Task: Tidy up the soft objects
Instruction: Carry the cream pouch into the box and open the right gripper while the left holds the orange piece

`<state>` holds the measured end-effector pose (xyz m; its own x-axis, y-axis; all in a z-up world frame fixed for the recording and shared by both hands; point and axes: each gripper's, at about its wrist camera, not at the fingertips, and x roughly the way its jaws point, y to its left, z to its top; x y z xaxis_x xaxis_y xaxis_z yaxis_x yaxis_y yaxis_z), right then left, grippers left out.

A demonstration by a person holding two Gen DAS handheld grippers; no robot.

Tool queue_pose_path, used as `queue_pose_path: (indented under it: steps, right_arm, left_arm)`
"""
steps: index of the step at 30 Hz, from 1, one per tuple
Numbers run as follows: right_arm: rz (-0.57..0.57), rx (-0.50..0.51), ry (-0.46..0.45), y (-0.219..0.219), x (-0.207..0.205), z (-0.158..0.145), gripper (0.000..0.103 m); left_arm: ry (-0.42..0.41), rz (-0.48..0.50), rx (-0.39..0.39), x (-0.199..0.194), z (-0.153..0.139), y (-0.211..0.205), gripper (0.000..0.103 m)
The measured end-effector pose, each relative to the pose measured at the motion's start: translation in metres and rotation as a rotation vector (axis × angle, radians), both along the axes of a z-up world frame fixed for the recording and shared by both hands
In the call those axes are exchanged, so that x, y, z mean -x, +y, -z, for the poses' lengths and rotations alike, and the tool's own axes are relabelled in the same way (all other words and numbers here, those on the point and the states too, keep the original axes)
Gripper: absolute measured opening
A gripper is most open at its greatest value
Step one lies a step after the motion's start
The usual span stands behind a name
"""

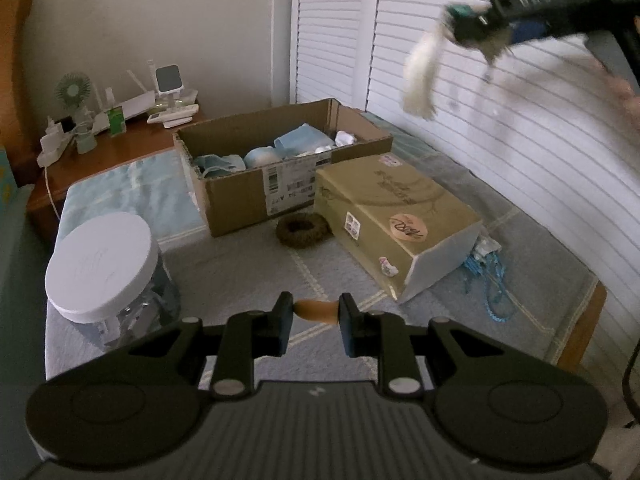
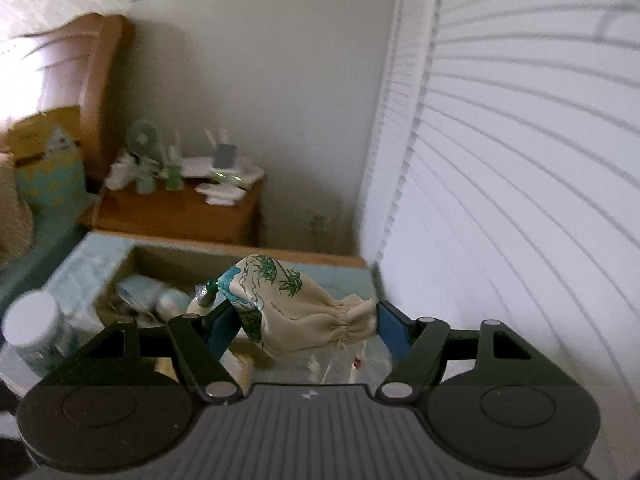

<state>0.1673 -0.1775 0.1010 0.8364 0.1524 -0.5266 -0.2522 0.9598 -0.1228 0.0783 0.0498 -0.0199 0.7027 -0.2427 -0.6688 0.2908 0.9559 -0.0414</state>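
My right gripper (image 2: 306, 320) is shut on a cream drawstring pouch (image 2: 300, 308) printed with green bamboo, and holds it high in the air above the open cardboard box (image 2: 168, 256). In the left wrist view the right gripper (image 1: 472, 24) shows blurred at the top right with the pouch (image 1: 420, 76) hanging from it. My left gripper (image 1: 314, 320) hovers low over the bed, its jaws partly apart; a small brown object (image 1: 316, 310) lies on the bed between the fingertips, and I cannot tell if they touch it. The open box (image 1: 240, 196) holds several blue and white soft items.
A closed tan box (image 1: 396, 216) lies beside the open one, with a dark woven ring (image 1: 304, 230) in front and blue cord (image 1: 492, 284) at its right. A white-lidded clear jar (image 1: 100, 264) stands at left. A wooden nightstand (image 1: 132, 148) holds gadgets. Louvered doors (image 1: 520, 160) line the right.
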Motion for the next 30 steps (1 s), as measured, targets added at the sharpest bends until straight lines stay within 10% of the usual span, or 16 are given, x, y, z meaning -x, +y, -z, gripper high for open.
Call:
queue_pose_path:
  steps: [13,30]
  right_arm:
    - [-0.198,-0.082,0.074,0.078,-0.075,-0.023,0.077]
    - [-0.131,0.052,0.189,0.108,-0.147,0.056,0.077]
  left_arm:
    - [0.005,-0.075,0.012,0.003,0.001,0.014,0.023]
    - [0.036,-0.135,0.017,-0.005,0.009,0.021,0.023]
